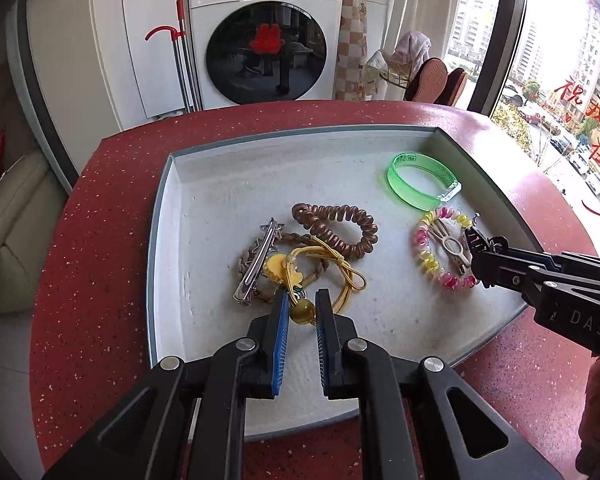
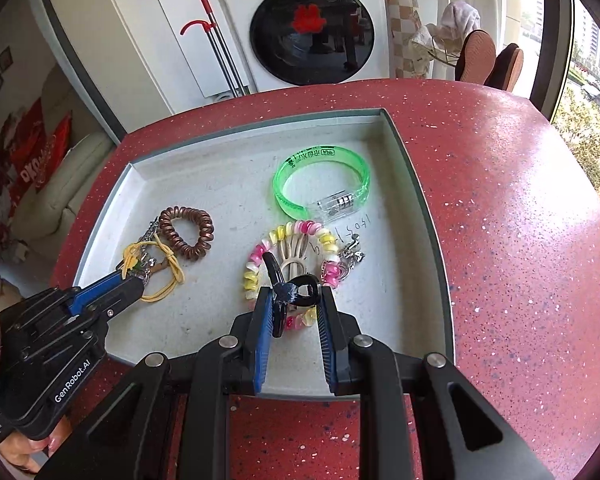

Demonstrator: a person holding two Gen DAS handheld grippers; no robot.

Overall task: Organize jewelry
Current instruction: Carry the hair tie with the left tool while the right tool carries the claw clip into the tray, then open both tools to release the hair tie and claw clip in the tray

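A grey tray [image 1: 220, 192] on the red table holds the jewelry. My left gripper [image 1: 302, 305] is shut on the amber bead [image 1: 302, 313] of a yellow elastic hair tie [image 1: 342, 266], low over the tray's near side. That tie lies tangled with a silver star clip [image 1: 258, 258], a braided band and a brown spiral tie [image 1: 336, 226]. My right gripper [image 2: 296, 297] is shut on a black hair clip [image 2: 300, 289], just above a pink-and-yellow spiral tie [image 2: 324, 240] with a beige claw clip [image 2: 294, 254] inside it. A green bangle [image 2: 320, 184] lies farther back.
The tray sits on a red speckled table [image 2: 500, 220] with bare surface to its right. Small silver pieces [image 2: 352, 256] lie beside the pink spiral tie. A washing machine [image 1: 260, 40] and a red-handled mop [image 1: 180, 48] stand behind the table, and a window is on the right.
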